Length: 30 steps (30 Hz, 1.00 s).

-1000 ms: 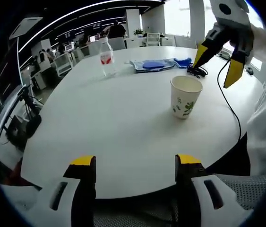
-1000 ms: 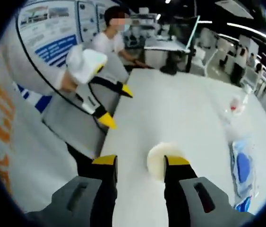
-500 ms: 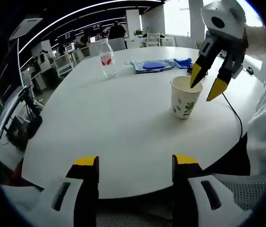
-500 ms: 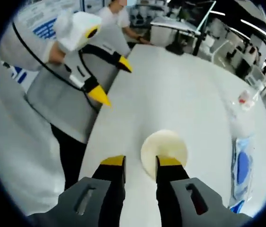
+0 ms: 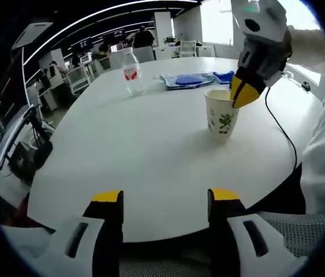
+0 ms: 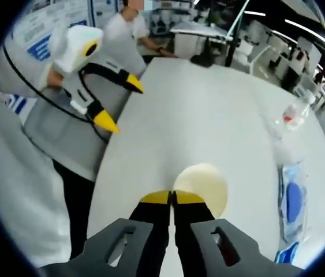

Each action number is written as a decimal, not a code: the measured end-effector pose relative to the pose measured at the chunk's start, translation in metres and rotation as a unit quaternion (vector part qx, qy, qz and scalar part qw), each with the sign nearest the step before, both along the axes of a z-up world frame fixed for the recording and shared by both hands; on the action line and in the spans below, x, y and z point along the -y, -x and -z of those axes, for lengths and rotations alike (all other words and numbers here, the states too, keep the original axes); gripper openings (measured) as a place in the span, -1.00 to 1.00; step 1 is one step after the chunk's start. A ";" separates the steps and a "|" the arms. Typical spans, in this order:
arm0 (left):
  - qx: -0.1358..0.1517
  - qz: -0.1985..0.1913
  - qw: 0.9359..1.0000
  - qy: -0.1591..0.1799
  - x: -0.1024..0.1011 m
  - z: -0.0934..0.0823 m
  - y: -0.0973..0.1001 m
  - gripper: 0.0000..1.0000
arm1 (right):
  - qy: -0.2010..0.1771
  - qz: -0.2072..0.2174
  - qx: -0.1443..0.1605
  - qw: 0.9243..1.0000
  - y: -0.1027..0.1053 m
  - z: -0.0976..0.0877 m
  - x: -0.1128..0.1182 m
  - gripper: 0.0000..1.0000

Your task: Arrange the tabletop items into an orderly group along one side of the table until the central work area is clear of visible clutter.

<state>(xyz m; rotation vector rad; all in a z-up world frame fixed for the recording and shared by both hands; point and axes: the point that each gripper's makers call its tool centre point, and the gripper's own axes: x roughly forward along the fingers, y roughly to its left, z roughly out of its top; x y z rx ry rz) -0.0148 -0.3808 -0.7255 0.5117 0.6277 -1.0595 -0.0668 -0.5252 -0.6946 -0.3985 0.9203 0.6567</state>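
Jaws of right gripper (image 6: 172,198) clamped on paper cup (image 5: 221,115) rim; left gripper (image 5: 165,196) jaws apart, cup far ahead.

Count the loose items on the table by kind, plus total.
Paper cup: 1
Water bottle: 1
Clear pouch with blue contents: 1
Blue item beside the pouch: 1
Black cable: 1
Total: 5
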 end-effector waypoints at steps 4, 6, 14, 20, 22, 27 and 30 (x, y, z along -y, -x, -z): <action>0.001 0.001 1.000 0.000 0.000 0.000 0.000 0.17 | -0.004 0.014 0.012 1.000 -0.014 -0.011 0.012 -1.00; 0.002 0.000 1.000 0.000 0.000 -0.001 -0.001 0.16 | -0.004 0.018 0.017 1.000 -0.021 -0.014 0.018 -1.00; 0.005 -0.003 1.000 0.004 0.000 -0.002 -0.002 0.16 | 0.007 0.019 0.031 0.999 -0.051 -0.026 0.044 -1.00; -0.003 -0.005 1.000 0.017 0.002 -0.005 0.000 0.20 | 0.019 0.023 0.045 0.999 -0.083 -0.038 0.068 -1.00; -0.004 -0.005 1.000 0.017 0.002 -0.005 0.000 0.20 | 0.025 0.023 0.052 0.998 -0.093 -0.043 0.076 -1.00; -0.003 -0.005 1.000 0.015 0.002 -0.004 -0.001 0.19 | 0.060 0.006 0.066 0.996 -0.112 -0.045 0.094 -1.00; -0.004 -0.004 1.000 0.015 0.002 -0.004 0.000 0.18 | 0.035 0.032 0.063 0.997 -0.128 -0.044 0.103 -1.00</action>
